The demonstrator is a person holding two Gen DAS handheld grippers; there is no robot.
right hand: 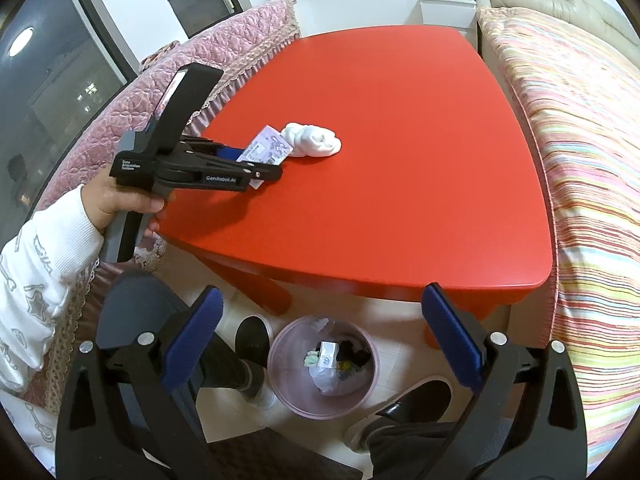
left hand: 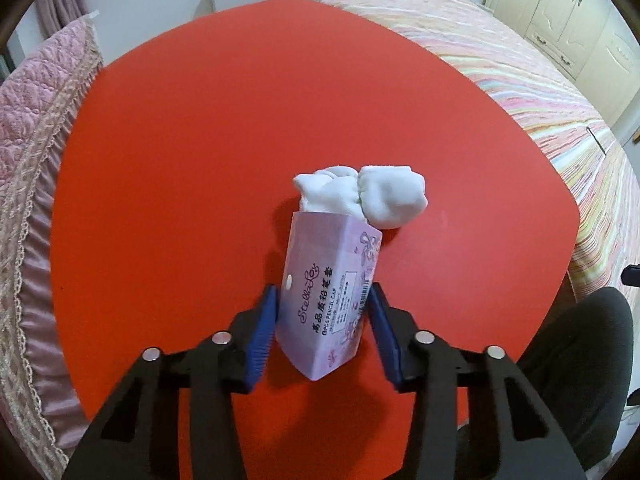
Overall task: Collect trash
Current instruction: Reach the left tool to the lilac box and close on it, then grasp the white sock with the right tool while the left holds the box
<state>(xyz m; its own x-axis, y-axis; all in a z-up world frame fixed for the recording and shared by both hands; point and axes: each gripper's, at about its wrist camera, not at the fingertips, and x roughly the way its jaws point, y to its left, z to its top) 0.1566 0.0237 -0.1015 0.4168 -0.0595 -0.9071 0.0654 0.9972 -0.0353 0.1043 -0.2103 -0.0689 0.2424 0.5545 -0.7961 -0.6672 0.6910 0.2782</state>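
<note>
Two blue-padded fingers [left hand: 264, 336] of the left gripper [left hand: 323, 332] straddle a lilac pencil-cap packet [left hand: 326, 300] on the red tabletop [left hand: 192, 152]; whether they pinch it I cannot tell. White balled socks [left hand: 360, 194] touch its far end. From the right wrist, the right gripper [right hand: 320, 344] hangs spread apart, holding nothing, over a bin [right hand: 324, 368] on the floor just off the tabletop's near edge.

Red table [left hand: 200, 160], lilac packet [left hand: 326, 292], white sock [left hand: 360, 194], rainbow-striped bedspread [right hand: 580, 140].
</note>
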